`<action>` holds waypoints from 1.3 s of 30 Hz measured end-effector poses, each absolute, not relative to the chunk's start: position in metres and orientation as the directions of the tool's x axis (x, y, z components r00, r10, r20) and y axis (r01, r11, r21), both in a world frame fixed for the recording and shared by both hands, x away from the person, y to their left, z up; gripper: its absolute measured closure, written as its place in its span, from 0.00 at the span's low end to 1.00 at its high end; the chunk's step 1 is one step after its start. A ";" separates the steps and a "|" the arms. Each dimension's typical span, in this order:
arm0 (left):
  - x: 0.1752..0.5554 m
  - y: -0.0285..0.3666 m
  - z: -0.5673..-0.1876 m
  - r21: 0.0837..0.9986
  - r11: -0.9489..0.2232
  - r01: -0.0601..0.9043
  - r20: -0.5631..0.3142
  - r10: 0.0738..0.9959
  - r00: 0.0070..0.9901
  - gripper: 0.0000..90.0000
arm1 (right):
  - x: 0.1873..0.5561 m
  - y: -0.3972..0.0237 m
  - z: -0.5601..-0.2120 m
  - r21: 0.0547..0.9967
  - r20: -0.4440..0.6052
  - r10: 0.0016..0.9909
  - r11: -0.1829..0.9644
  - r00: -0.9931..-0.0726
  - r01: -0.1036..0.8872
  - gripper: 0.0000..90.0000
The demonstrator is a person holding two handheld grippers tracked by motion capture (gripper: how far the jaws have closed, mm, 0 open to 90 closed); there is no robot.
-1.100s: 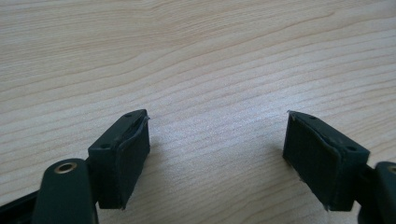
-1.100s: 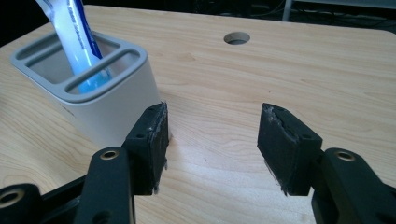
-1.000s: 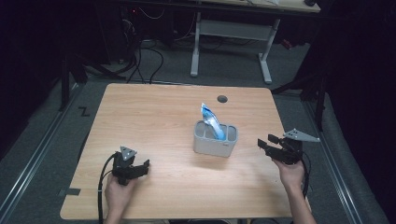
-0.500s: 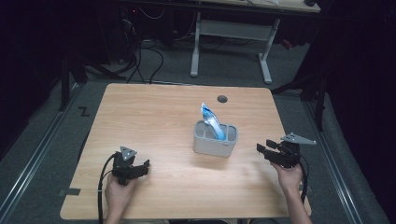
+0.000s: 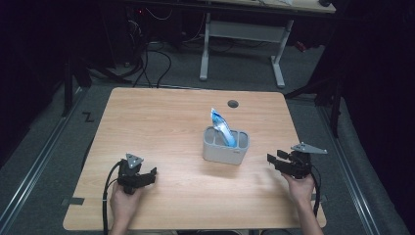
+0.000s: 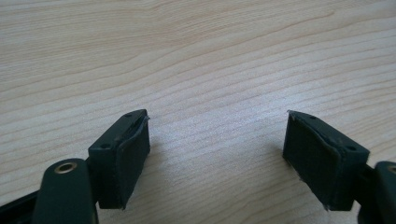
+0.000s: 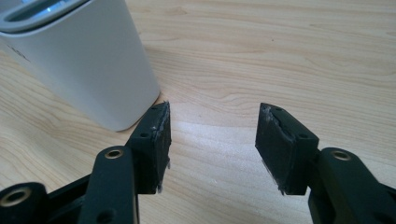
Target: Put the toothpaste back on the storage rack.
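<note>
The grey holder [image 5: 225, 145] with a blue packet [image 5: 221, 127] stands mid-frame on the table [image 5: 161, 117]. The right gripper [image 5: 272, 161], lower right, has just been narrowing its jaws on nothing, a clear gap before the holder. The left gripper [image 5: 152, 174], lower left, gapes wide.

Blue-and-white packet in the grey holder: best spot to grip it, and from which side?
Probably grip the packet by its free upper end, coming from above. That end leans out over the holder's rim toward the table's far left, while the lower part sits inside. The right gripper, open and empty, is nearest; its jaws have just been closing.
</note>
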State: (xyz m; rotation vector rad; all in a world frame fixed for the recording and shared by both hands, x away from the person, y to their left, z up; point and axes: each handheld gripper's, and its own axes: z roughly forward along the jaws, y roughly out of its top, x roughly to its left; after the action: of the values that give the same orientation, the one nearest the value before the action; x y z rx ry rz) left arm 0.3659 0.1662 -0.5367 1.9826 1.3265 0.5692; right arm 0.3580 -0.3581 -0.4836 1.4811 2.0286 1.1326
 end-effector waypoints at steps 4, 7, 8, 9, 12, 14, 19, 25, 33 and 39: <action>0.366 0.166 -0.537 0.737 -0.253 0.627 -0.012 0.922 0.386 0.26 | 0.360 -0.354 -0.487 0.772 0.133 0.920 0.137 -0.368 0.621 0.51; 0.366 0.166 -0.537 0.737 -0.253 0.627 -0.011 0.922 0.386 0.26 | 0.362 -0.351 -0.489 0.765 0.124 0.920 0.150 -0.371 0.627 0.51; 0.366 0.166 -0.537 0.737 -0.254 0.627 -0.011 0.922 0.386 0.26 | 0.363 -0.350 -0.490 0.763 0.119 0.921 0.155 -0.372 0.628 0.52; 0.366 0.166 -0.537 0.737 -0.254 0.627 -0.011 0.922 0.386 0.26 | 0.363 -0.349 -0.491 0.763 0.118 0.922 0.154 -0.369 0.628 0.52; 0.366 0.166 -0.537 0.736 -0.253 0.627 -0.012 0.923 0.386 0.26 | 0.363 -0.348 -0.493 0.771 0.112 0.924 0.152 -0.367 0.618 0.54; 0.366 0.166 -0.537 0.737 -0.253 0.627 -0.012 0.923 0.386 0.26 | 0.364 -0.348 -0.496 0.768 0.115 0.926 0.147 -0.359 0.623 0.54; 0.366 0.166 -0.537 0.737 -0.252 0.627 -0.013 0.922 0.386 0.26 | 0.366 -0.347 -0.503 0.760 0.110 0.931 0.147 -0.349 0.633 0.54; 0.365 0.166 -0.537 0.737 -0.252 0.627 -0.013 0.922 0.386 0.26 | 0.368 -0.344 -0.508 0.750 0.100 0.934 0.155 -0.342 0.643 0.54; 0.365 0.166 -0.537 0.737 -0.252 0.627 -0.013 0.922 0.386 0.26 | 0.372 -0.343 -0.515 0.739 0.080 0.940 0.167 -0.331 0.653 0.54; 0.365 0.166 -0.537 0.737 -0.252 0.627 -0.013 0.922 0.386 0.26 | 0.374 -0.340 -0.519 0.730 0.059 0.943 0.183 -0.328 0.659 0.54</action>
State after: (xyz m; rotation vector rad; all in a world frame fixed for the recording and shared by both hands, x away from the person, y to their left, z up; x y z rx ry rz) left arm 0.3653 0.1661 -0.5368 1.9809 1.3268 0.5676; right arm 0.3735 -0.3403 -0.5190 1.5049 2.0593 0.9472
